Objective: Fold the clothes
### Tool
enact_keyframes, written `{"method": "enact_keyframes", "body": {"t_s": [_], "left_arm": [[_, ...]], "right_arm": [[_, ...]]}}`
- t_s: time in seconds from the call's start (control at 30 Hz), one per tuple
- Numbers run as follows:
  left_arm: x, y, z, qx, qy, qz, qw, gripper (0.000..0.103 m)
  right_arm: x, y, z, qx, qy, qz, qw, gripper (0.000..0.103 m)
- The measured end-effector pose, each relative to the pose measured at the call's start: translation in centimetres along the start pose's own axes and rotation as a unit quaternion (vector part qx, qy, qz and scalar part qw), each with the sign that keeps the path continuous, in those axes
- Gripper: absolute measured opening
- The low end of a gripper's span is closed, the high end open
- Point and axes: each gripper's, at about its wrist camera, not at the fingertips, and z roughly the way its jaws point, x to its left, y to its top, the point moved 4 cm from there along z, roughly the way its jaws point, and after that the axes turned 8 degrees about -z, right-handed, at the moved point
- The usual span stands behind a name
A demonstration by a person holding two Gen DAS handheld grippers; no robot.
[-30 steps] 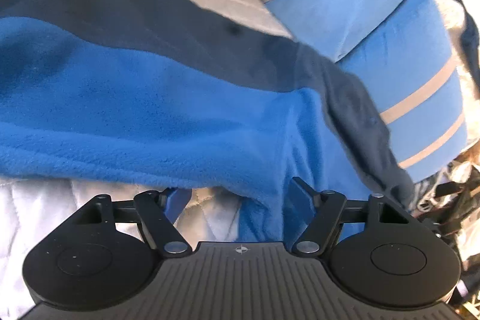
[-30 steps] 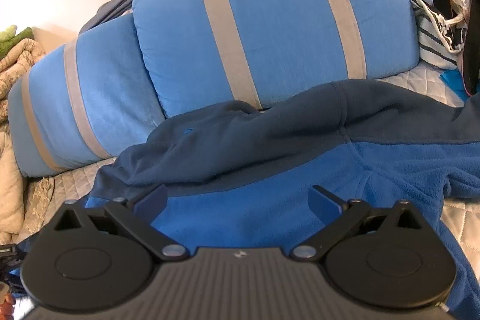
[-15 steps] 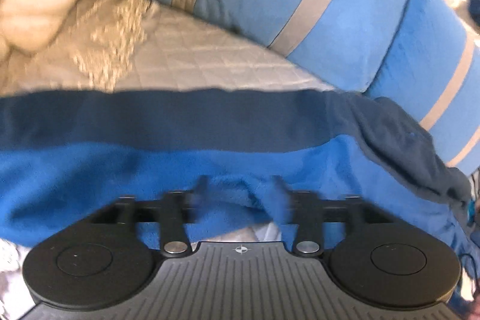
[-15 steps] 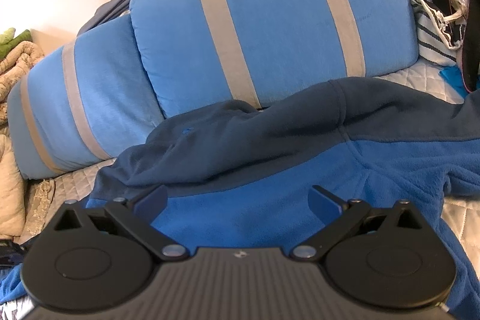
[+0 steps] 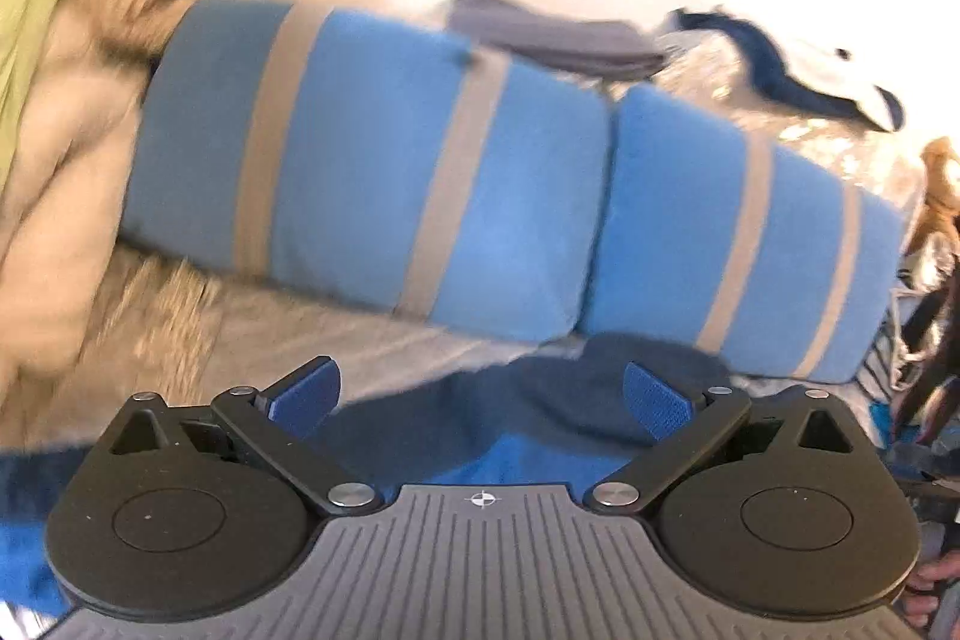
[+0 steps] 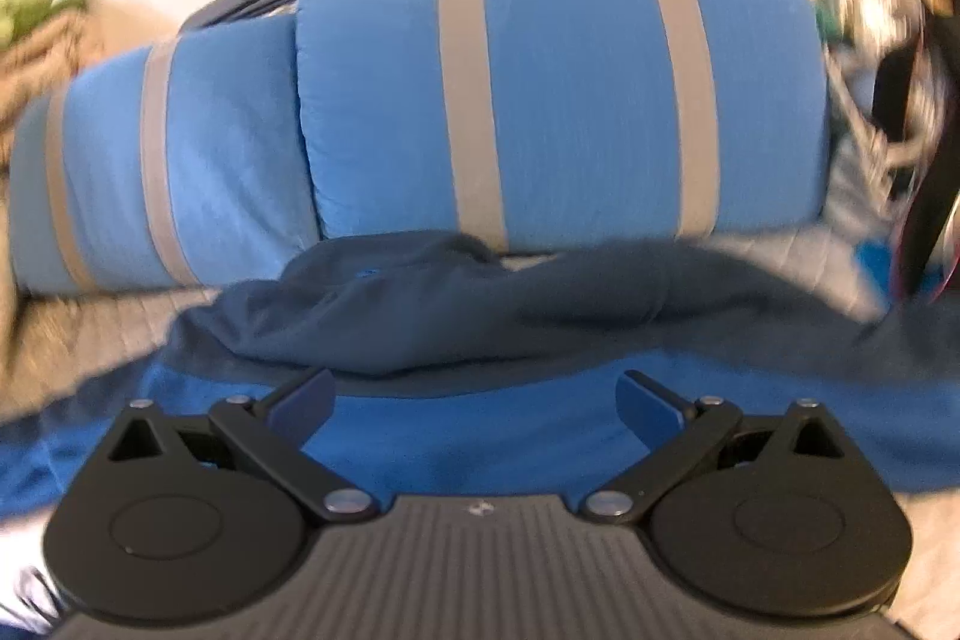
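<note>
A blue fleece top with a dark navy upper part lies spread on the quilted bed, its navy part bunched against the pillows. In the left wrist view the fleece shows just beyond the fingers. My left gripper is open and empty, raised above the fleece. My right gripper is open and empty, low over the blue part of the fleece. Both views are blurred.
Two blue pillows with grey stripes stand behind the fleece. A beige blanket heap lies at the left. Dark clothes lie on top behind the pillows. Bags and straps crowd the right edge.
My left gripper closed on the blue fleece edge half a second ago; now it is open, empty and tilted up towards the pillows. My right gripper stayed open and moved slightly.
</note>
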Motion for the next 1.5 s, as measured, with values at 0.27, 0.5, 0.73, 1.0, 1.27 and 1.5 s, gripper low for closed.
{"method": "enact_keyframes", "body": {"t_s": [0.27,0.5,0.73,1.0,1.27,1.5], "left_arm": [[-4.4,2.3,1.0,-0.003,-0.005,-0.003,1.0000,0.103],[-8.3,3.7,1.9,-0.017,0.022,-0.010,0.9996,0.103],[-9.8,2.7,5.8,0.004,0.010,-0.090,0.9959,0.103],[-11.1,-2.6,11.8,0.016,0.006,-0.139,0.9902,0.103],[-8.9,-8.8,14.7,0.001,0.038,-0.143,0.9890,0.103],[-8.5,-9.8,15.5,0.022,0.044,-0.114,0.9923,0.103]], "right_arm": [[-0.3,2.2,-3.6,-0.007,-0.017,-0.139,0.990,0.103],[-2.4,4.9,-4.4,-0.019,-0.006,-0.161,0.987,0.103],[-3.8,6.8,-2.2,-0.019,0.006,-0.151,0.988,0.103],[-3.7,7.7,4.4,0.045,0.061,-0.122,0.990,0.103],[-4.6,8.8,11.4,0.099,0.089,-0.040,0.990,0.102],[-4.9,9.5,16.7,0.119,0.099,0.023,0.988,0.101]]}}
